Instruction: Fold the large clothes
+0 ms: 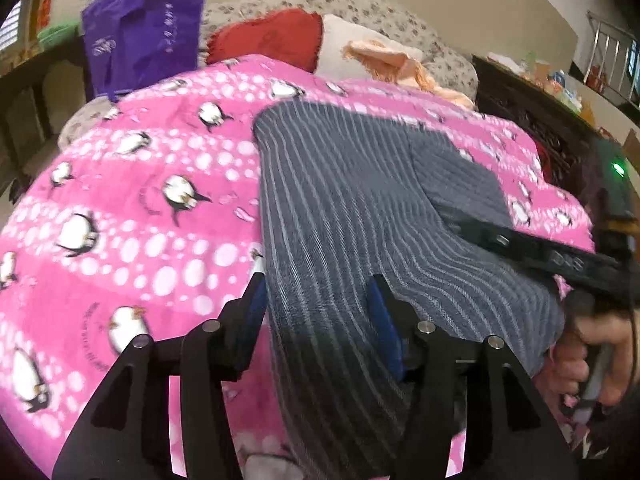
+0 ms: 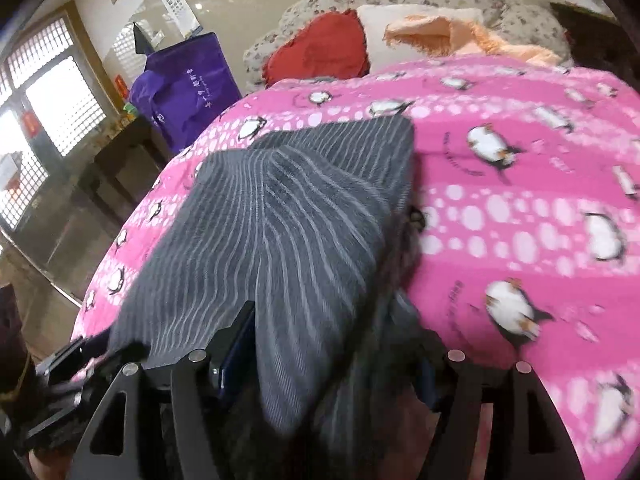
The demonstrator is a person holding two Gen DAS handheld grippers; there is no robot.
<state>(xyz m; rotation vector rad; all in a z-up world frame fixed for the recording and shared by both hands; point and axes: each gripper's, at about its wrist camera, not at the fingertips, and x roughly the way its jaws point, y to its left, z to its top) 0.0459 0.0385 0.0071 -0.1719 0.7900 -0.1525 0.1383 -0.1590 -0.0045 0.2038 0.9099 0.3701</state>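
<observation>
— Two views to go through. Left one first. What on the pink penguin blanket (image 1: pixel 120 200)?

— On it, a grey striped garment (image 1: pixel 340 200), spread out, more over the right half of the blanket. Near end hanging down off the blanket's near edge.

— And the left gripper (image 1: pixel 318 296)?

— Down at the near edge of the blanket. Jaws about half open. Grey cloth lying right between them, bunched up a bit. No squeeze to see, so not holding.

— Anything else close by?

— At the blanket's right edge, a hand (image 1: pixel 592 356) wrapped round a handle. Past the far edge of the blanket, a red pillow (image 1: pixel 272 36) and a purple bag (image 1: pixel 148 32), bag more to the left.

— Now the right view.

— Same garment, over the left half of the blanket here, one corner pointing to the far edge. Near end draped over the right gripper (image 2: pixel 324 316).

— Open or closed?

— Jaws wide apart. Left finger easy to see, touching the cloth. Right finger mostly hidden under it. Cloth lying between and on top, not pinched as far as can be seen.

— And at the blanket's near left corner?

— Other gripper there, dark and blurry. Hard to tell more.
</observation>
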